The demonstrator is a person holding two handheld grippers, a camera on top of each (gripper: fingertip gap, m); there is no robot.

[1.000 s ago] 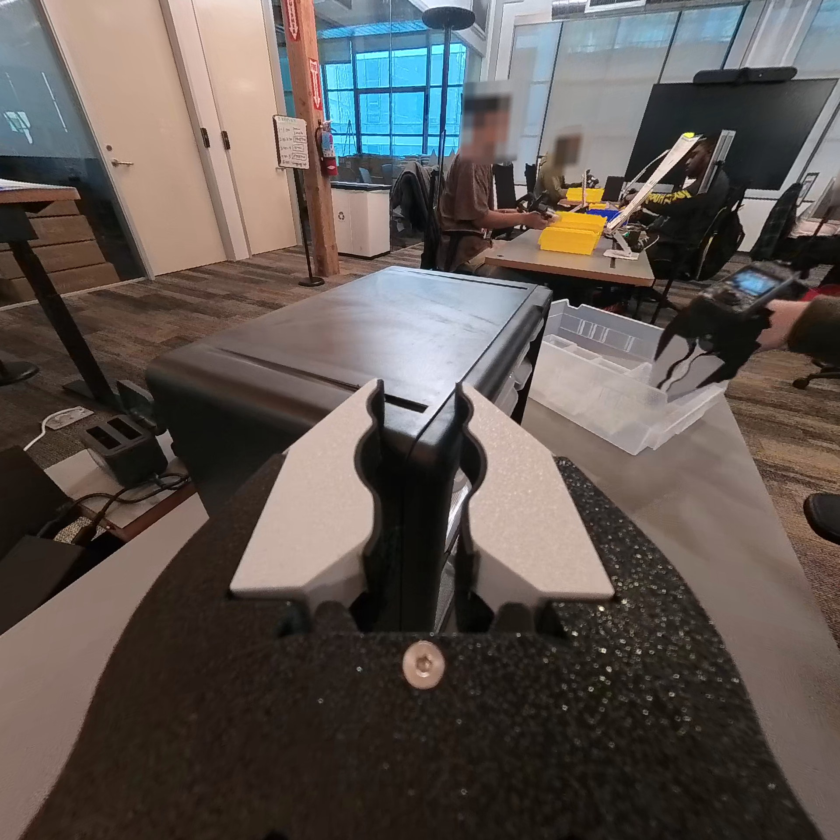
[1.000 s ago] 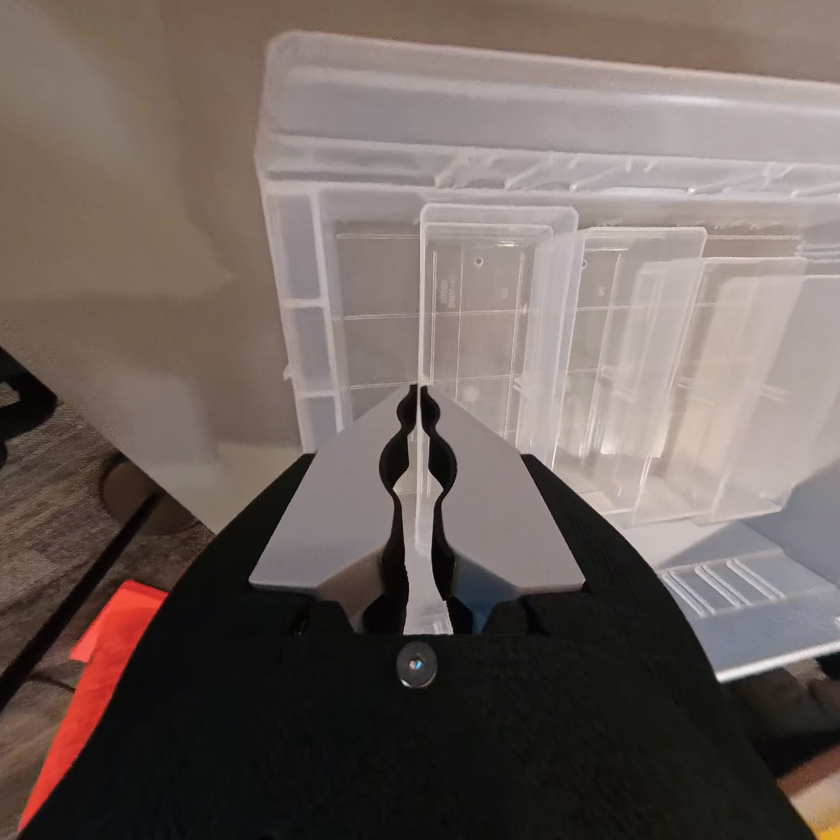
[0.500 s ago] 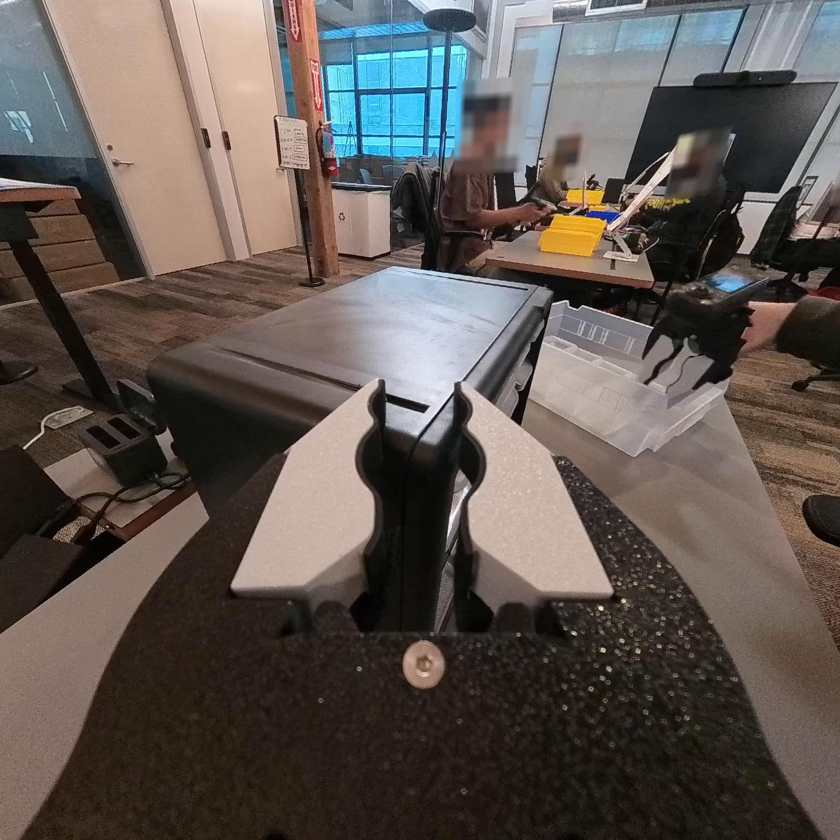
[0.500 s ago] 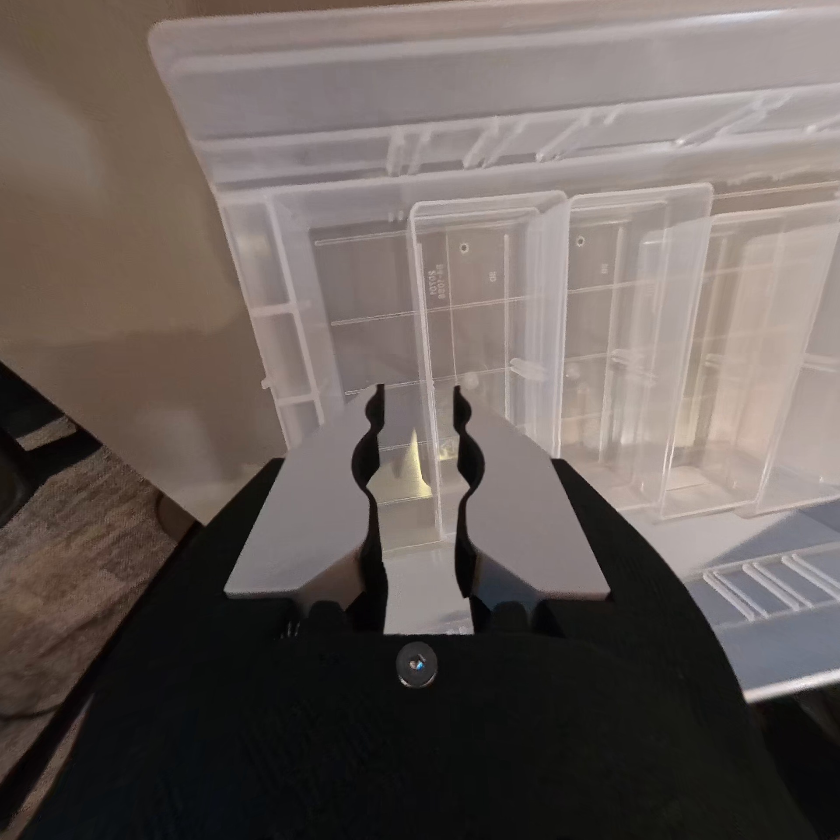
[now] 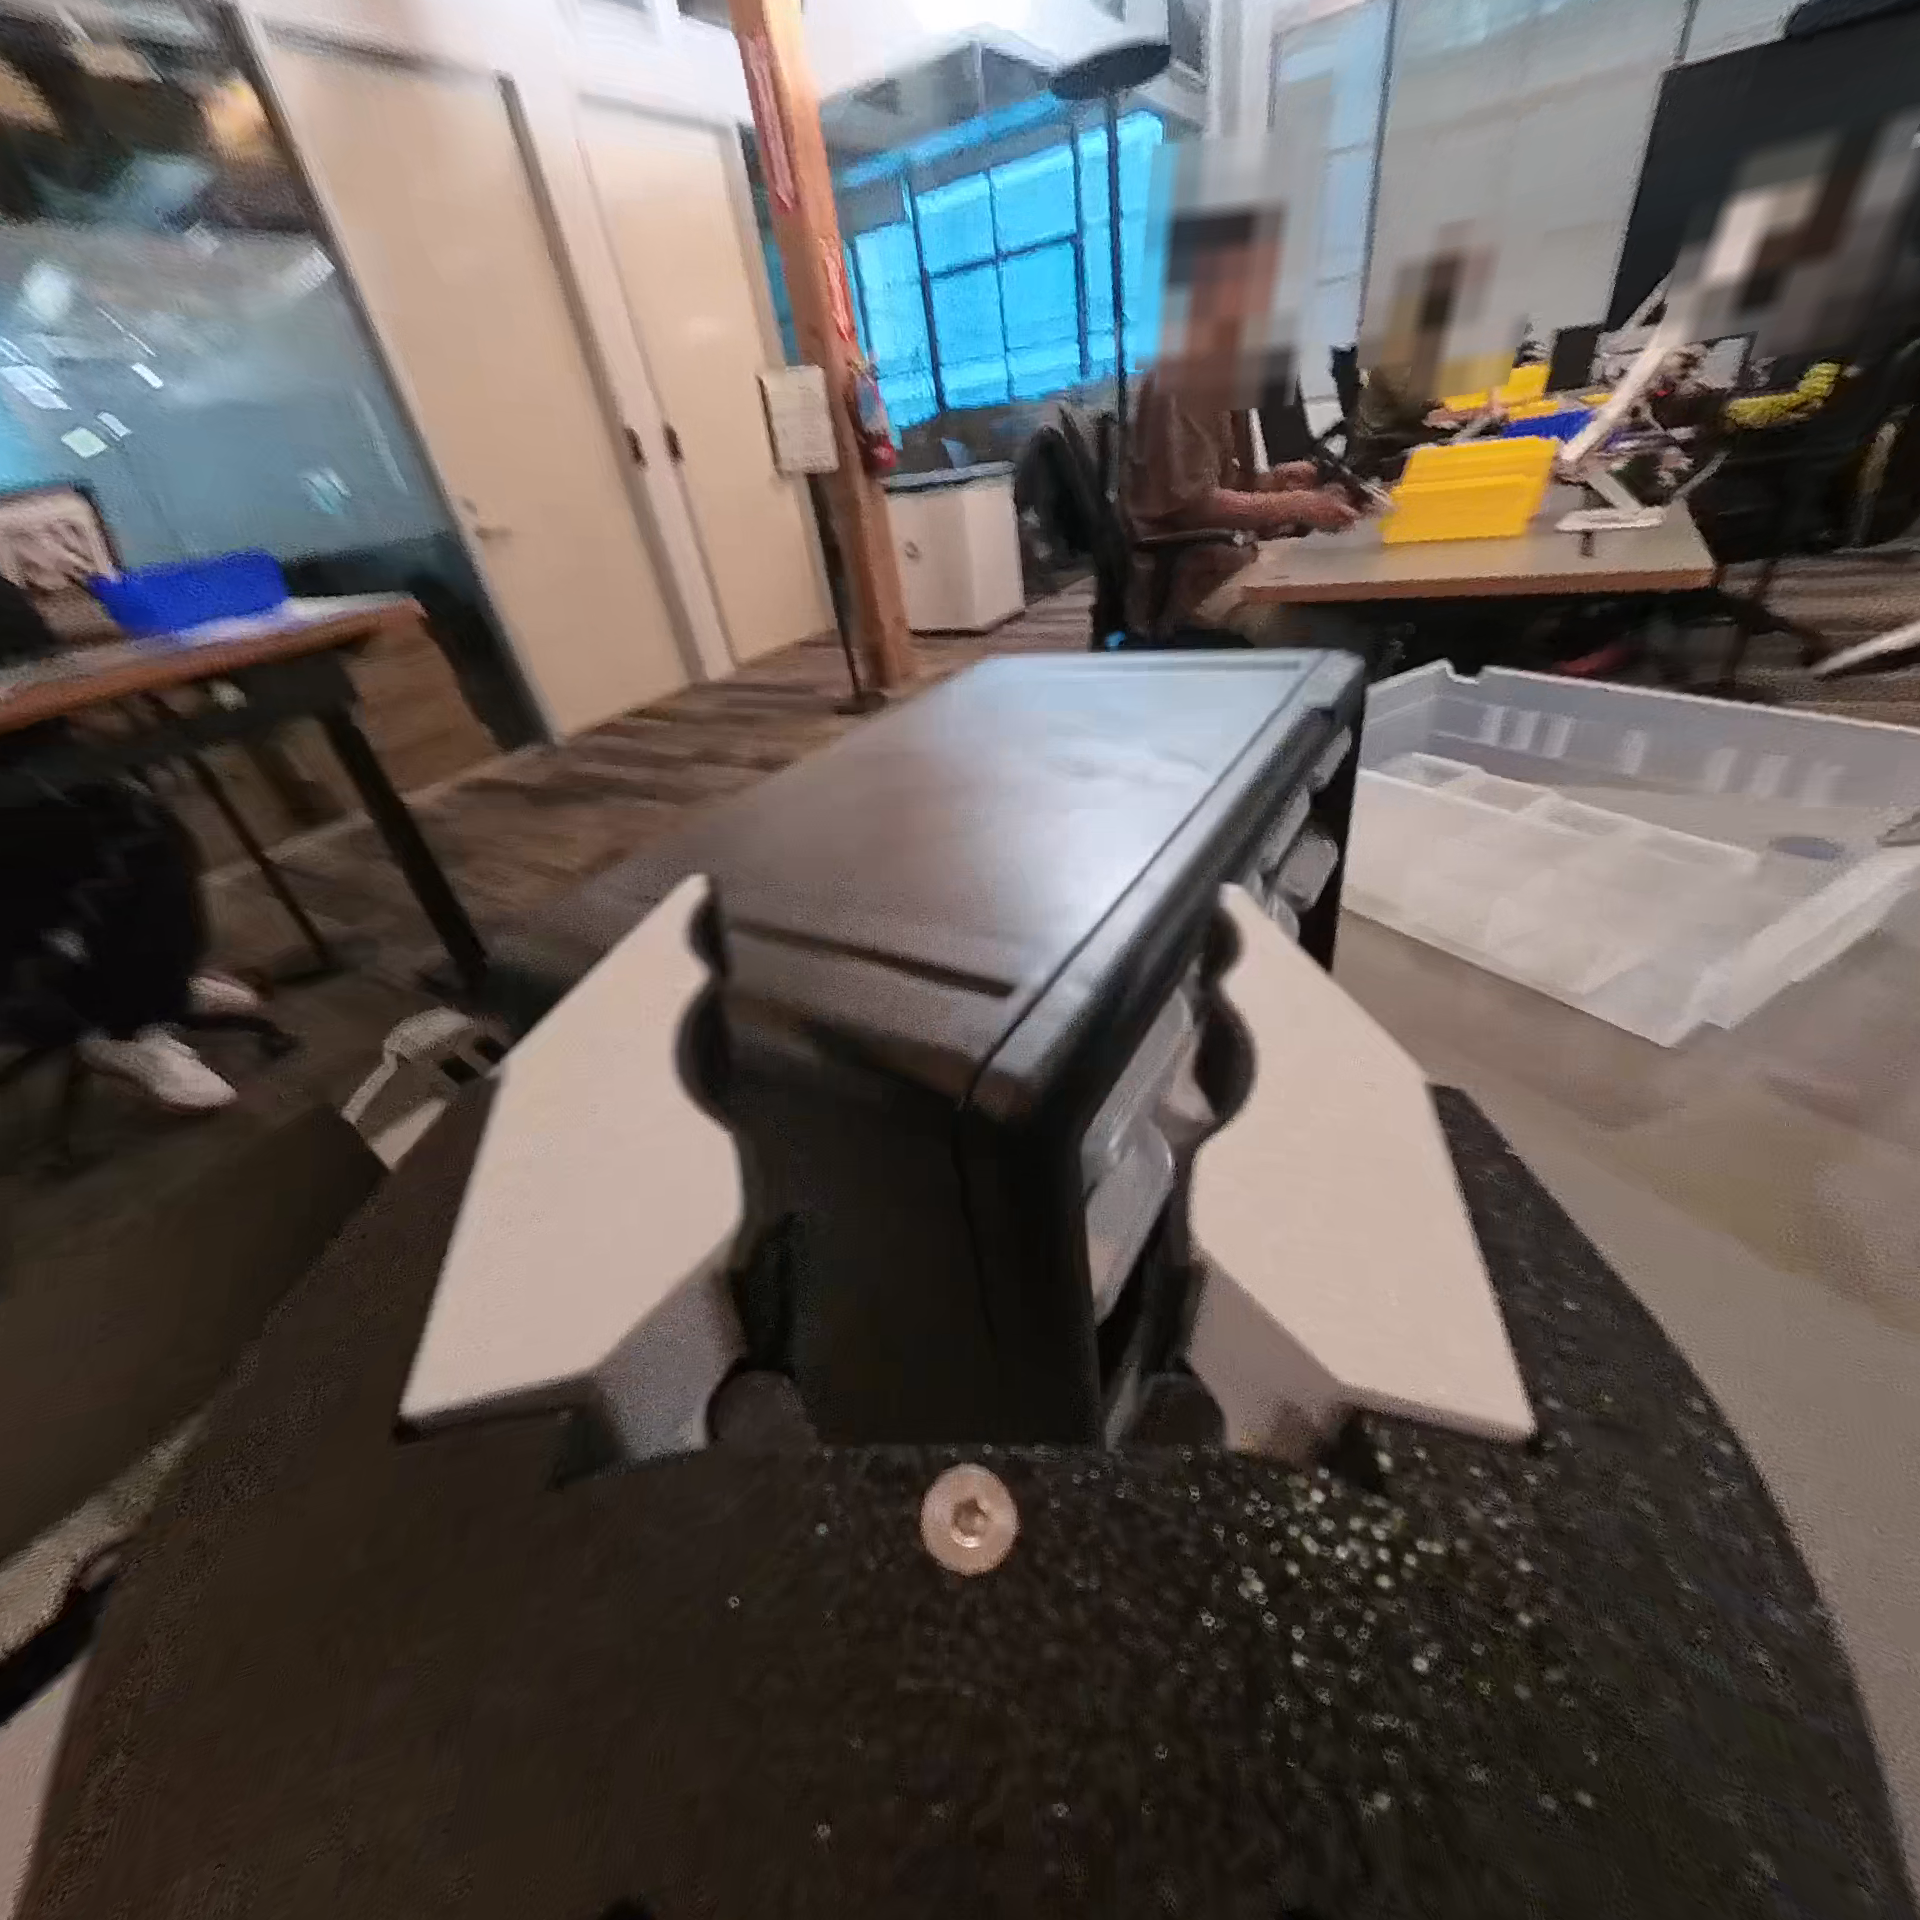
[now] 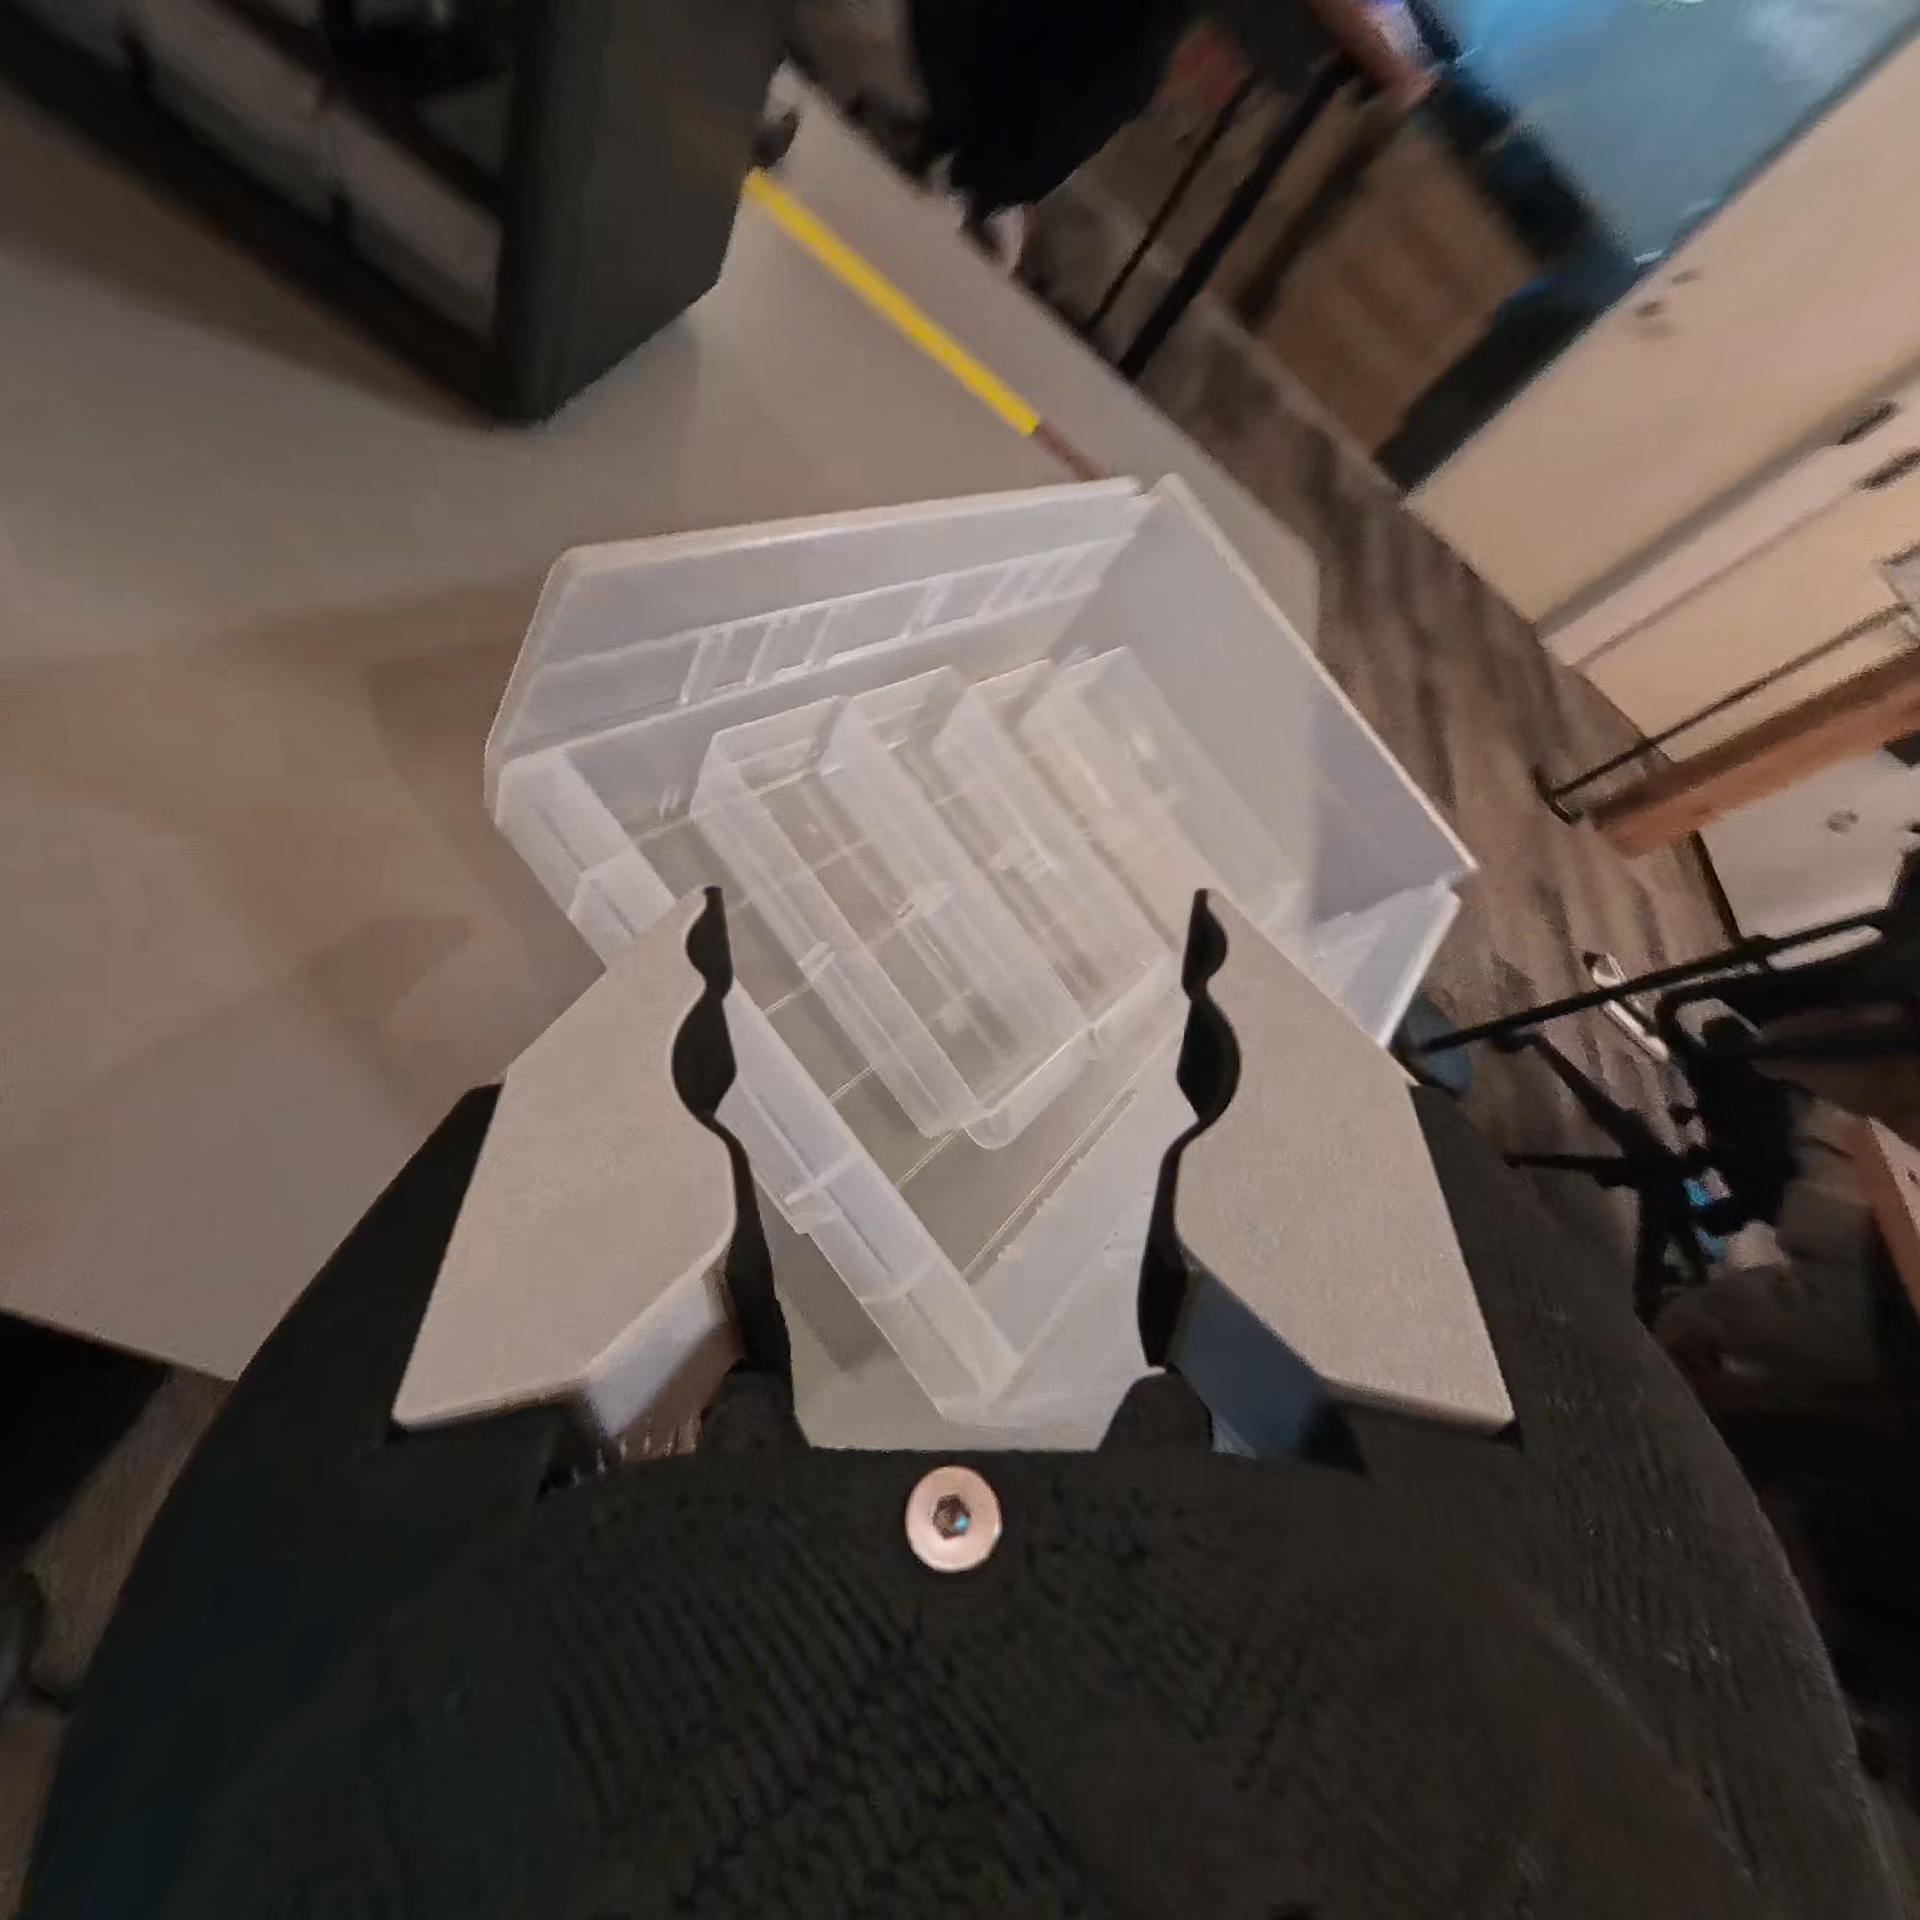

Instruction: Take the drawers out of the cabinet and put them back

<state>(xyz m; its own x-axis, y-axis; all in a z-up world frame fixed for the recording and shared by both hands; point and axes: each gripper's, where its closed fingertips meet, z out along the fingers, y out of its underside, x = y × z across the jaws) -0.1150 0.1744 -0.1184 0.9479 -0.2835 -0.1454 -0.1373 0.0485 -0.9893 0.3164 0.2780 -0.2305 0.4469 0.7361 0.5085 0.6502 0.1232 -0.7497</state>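
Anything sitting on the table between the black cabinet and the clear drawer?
No. In the left wrist view only bare grey table separates the black cabinet from the clear drawer; they stand apart.

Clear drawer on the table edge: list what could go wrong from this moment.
1. The clear drawer lies by the edge of the table, its near end close to or past it; a nudge might tip it off.
2. The small clear bins sit loose and askew inside; they could spill when it is lifted.
3. Both the left gripper and right gripper are open, so the black cabinet is unheld and may slide during reinsertion.
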